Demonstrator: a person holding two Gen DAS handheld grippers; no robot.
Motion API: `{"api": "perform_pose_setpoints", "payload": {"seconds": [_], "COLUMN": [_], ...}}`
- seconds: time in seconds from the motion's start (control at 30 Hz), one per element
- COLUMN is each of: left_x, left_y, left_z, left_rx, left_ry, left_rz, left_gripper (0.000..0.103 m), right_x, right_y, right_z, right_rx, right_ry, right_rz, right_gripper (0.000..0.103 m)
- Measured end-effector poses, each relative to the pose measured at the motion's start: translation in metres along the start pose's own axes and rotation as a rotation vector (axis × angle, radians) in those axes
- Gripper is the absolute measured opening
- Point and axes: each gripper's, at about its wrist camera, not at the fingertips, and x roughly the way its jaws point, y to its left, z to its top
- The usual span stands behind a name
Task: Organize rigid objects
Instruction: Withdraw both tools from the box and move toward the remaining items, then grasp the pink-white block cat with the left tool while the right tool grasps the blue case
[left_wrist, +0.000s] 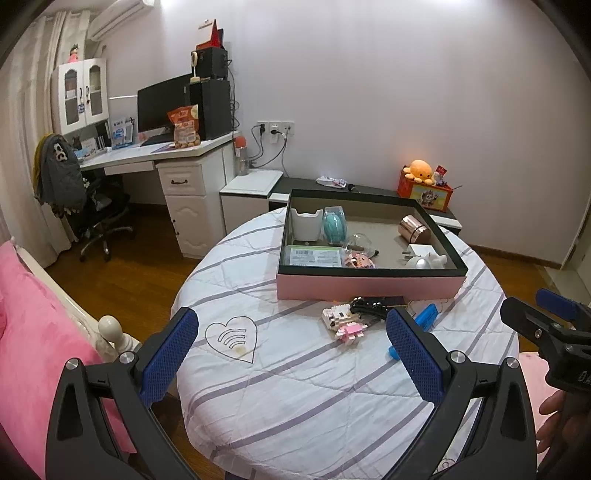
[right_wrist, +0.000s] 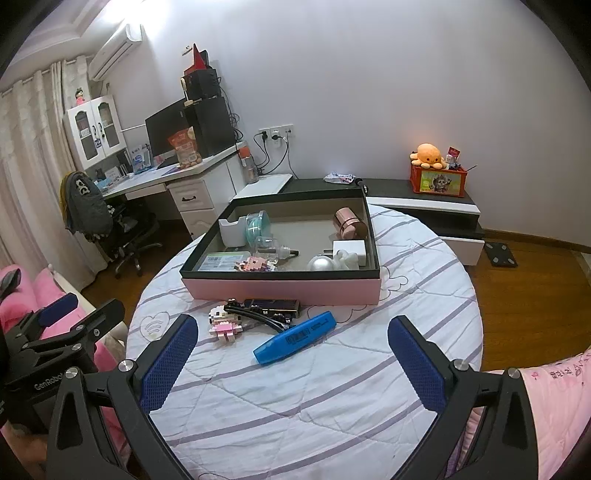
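Pink tray (right_wrist: 280, 288) with black rim sits mid-frame on the bench, holding rose-gold cylinder (right_wrist: 349, 221), white charger (right_wrist: 351, 249), teal spool (right_wrist: 257, 225). Just in front, lower centre: blue marker (right_wrist: 295, 338) lying flat, pink block figure (right_wrist: 225, 325), black cable bundle (right_wrist: 266, 312).

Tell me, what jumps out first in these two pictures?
The big pink box on the round striped table, half full of small things, catches the eye first. In front of it lie a bright blue marker and a pink block figure, not boxed yet. Both tools, left and right, hang open above the table.
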Motion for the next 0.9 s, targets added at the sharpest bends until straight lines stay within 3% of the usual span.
{"api": "perform_pose_setpoints", "payload": {"seconds": [0.5,0.9], "left_x": [0.004,0.054], "left_y": [0.003,-0.006], "left_z": [-0.001,-0.020], "left_rx": [-0.008,0.014], "left_ry": [0.009,0.115], "left_rz": [0.011,-0.002], "left_gripper": [0.103,0.103], "right_x": [0.000,0.076], "right_y": [0.003,-0.010], "right_z": [0.001,-0.024], "right_rx": [-0.011,0.069], "right_ry": [0.008,0.176], "right_rz": [-0.008,-0.063], "right_gripper": [0.103,0.103]}}
